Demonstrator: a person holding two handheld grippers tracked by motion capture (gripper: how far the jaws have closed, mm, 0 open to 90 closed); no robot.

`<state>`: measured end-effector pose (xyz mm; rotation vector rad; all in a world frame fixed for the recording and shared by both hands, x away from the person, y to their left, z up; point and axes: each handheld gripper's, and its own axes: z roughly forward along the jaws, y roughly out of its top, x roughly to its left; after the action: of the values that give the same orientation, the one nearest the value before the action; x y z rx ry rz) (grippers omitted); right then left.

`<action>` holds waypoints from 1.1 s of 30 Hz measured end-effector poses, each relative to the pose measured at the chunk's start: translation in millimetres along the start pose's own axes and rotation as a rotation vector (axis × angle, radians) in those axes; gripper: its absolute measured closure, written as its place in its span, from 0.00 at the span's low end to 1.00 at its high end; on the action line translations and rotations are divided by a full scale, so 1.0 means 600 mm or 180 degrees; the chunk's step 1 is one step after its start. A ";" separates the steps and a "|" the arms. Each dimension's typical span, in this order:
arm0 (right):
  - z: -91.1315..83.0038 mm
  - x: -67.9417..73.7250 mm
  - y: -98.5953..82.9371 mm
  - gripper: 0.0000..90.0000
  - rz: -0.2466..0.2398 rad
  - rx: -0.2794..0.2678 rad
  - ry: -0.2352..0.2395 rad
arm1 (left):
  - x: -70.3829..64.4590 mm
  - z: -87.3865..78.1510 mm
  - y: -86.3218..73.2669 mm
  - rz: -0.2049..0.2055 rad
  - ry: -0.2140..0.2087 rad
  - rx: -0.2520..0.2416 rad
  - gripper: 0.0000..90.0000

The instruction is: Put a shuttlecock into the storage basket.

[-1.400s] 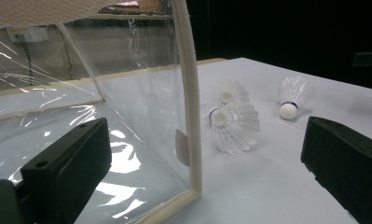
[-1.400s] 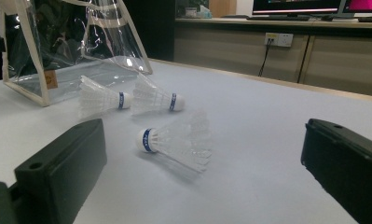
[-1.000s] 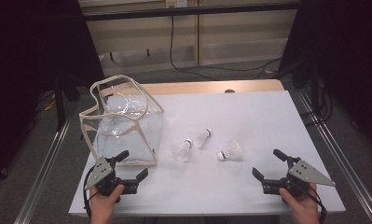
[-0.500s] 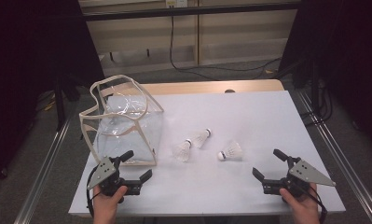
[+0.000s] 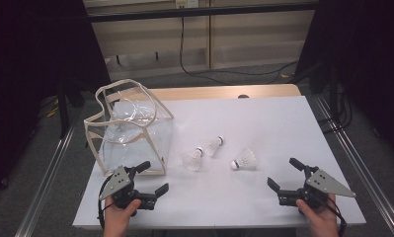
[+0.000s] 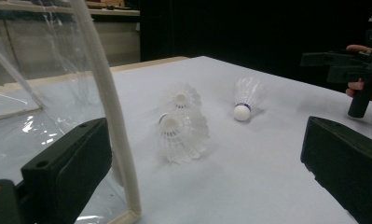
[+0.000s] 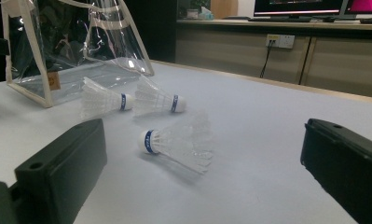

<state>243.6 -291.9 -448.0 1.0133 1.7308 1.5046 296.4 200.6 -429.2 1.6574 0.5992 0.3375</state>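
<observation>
I hold the left gripper (image 5: 154,177) at the near left edge of the white table (image 5: 263,123), jaws spread wide and holding nothing. It sits just in front of the clear plastic bag with cream-coloured trim (image 5: 130,131), which stands upright with its mouth open. I hold the right gripper (image 5: 286,174) at the near right edge, jaws equally wide apart and holding nothing.

Three white feather shuttlecocks lie on their sides on the table between the grippers, to the right of the bag. The first shuttlecock (image 5: 193,159) and the second shuttlecock (image 5: 214,145) lie close together. The third shuttlecock (image 5: 244,160) lies apart from them, nearest the right gripper. No jaw touches any shuttlecock.
</observation>
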 end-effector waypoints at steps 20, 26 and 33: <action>0.000 0.000 -0.001 0.00 0.0003 -0.0005 -0.0004 | -0.019 0.024 0.004 -0.0017 -0.0170 0.0051 0.03; 0.000 0.000 0.000 0.00 0.0003 -0.0004 0.0004 | -0.026 0.032 0.006 -0.0027 -0.0214 0.0104 0.03; 0.000 0.000 0.000 0.00 0.0001 -0.0003 0.0001 | -0.032 0.041 0.008 0.0003 -0.0251 0.0157 0.04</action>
<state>243.6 -291.9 -448.1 1.0131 1.7301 1.5058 294.6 169.3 -426.5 1.7103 0.5513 0.2585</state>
